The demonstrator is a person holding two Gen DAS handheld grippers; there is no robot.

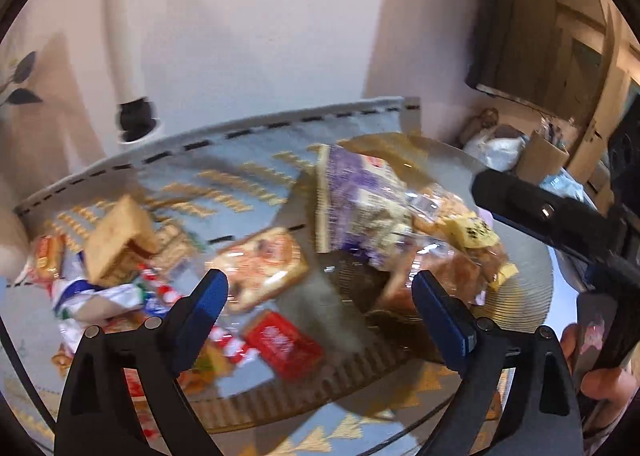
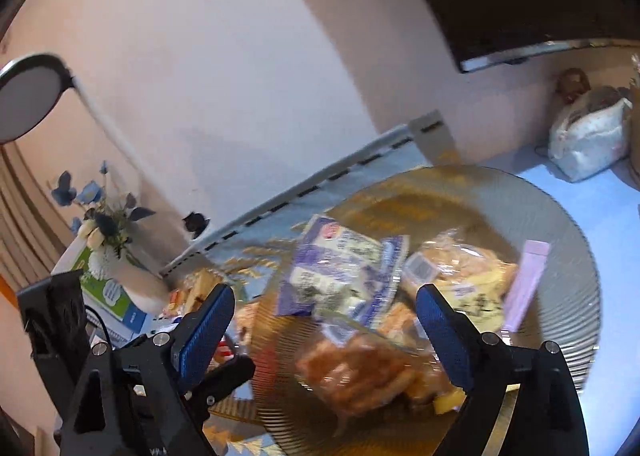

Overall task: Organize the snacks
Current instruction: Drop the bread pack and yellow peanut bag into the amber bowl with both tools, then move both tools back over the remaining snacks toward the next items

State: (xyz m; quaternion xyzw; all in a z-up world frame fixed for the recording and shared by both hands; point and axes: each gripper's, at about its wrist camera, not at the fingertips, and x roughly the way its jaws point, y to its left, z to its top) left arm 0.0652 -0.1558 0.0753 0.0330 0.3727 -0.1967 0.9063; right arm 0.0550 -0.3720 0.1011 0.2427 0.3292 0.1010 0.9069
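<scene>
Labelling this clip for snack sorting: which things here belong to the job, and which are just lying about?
Part of the job:
ribbed glass plate
purple packet
clear biscuit bag
red packet
loose snacks on the cloth

Just lying about:
flower vase
white pouch
desk lamp

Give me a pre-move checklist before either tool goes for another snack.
1. Left tool open and empty: ok.
2. Right tool open and empty: ok.
3. Ribbed glass plate has bare room along its right rim: ok.
4. Purple packet settled on the plate: cannot tell, the picture is blurred.
5. Loose snacks left off the plate, such as the red packet and the cracker pack: not ok, still to sort.
6. Tools clear of each other: ok; the right tool shows apart at the left view's edge.
</scene>
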